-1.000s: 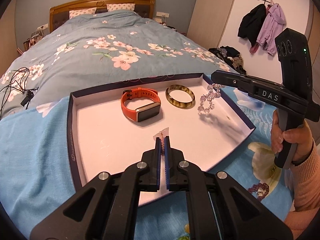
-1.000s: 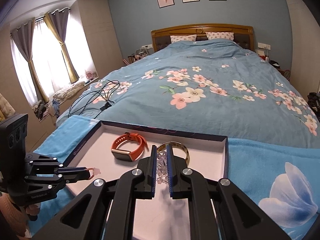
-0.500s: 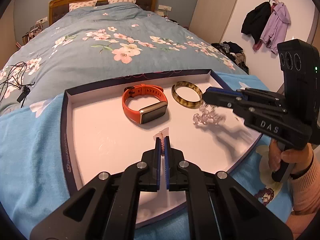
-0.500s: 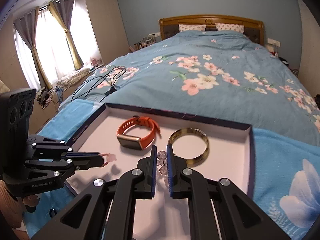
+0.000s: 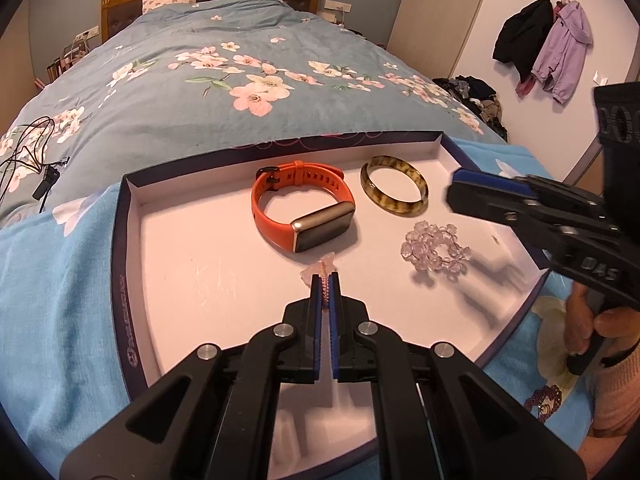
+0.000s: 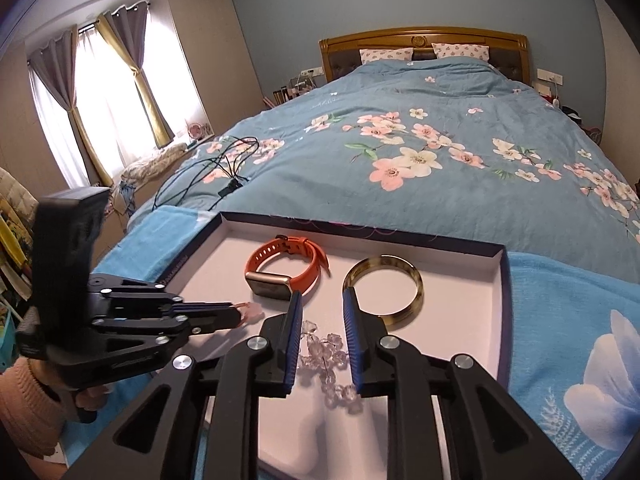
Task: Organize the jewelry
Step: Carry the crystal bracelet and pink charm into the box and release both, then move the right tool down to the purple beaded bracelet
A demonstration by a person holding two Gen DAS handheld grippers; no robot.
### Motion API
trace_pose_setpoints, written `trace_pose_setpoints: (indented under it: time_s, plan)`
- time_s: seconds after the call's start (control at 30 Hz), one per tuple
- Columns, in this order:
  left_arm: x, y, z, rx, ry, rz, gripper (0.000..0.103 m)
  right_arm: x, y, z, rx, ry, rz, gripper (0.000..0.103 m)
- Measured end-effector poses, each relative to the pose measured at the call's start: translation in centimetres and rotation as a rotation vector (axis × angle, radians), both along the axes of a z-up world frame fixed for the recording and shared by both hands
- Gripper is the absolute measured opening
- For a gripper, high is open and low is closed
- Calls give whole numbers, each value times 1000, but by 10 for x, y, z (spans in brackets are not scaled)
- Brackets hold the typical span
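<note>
Blue floral bedding covers the bed (image 5: 248,92), and on it sits a shallow box tray (image 5: 132,240) with a pale floor. Within it lie an orange smartwatch (image 5: 304,216), a tortoiseshell bangle (image 5: 394,190) and a clear bead bracelet (image 5: 436,250). "DAS" is printed on the right gripper (image 6: 320,320), whose jaws have just been opening, the beads loose beneath them. The left gripper (image 5: 326,284) pinches a small pink trinket (image 5: 322,270).

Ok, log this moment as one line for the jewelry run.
left gripper: shut on pink chain | right gripper: jaws just opening, clear bead bracelet released in tray | watch, bangle placed
</note>
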State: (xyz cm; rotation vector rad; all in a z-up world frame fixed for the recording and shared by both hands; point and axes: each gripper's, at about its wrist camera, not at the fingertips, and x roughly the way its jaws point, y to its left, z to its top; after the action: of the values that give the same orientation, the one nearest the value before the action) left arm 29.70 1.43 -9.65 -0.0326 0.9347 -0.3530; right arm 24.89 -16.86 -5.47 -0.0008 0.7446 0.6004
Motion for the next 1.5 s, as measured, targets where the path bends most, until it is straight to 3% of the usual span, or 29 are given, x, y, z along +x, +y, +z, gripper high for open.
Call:
trace_pose_setpoints:
  time_s: [0.17,0.33,0.5,0.67,0.77,0.93,1.27,1.5]
  plan:
    - [7,2,-5,-10,13,6,5,-11,-11,9,16,-17,1,28]
    - [1,3,1,-3,-14,13,17,-17,-21,11,21,-11,-3,28]
    - [-16,8,17,0,-67,42,34,-27,-33,15,39,-14,-13,34]
    - [-43,19,36,-10,-129,76,36,-47,-49,22,53,-25,-17,38]
    - [-62,27,45,-19,-154,80,43,-65,-60,22,47,-28,-17,40]
    - [-98,44,47,-50,-156,80,44,-92,-75,14,29,-9,-31,46]
    - [-149,41,26,-45,-125,35,44,-141,-88,-13,-30,36,-49,46]
    - [-173,32,16,-38,-111,-1,45,-162,-115,-25,-12,80,-120,46]
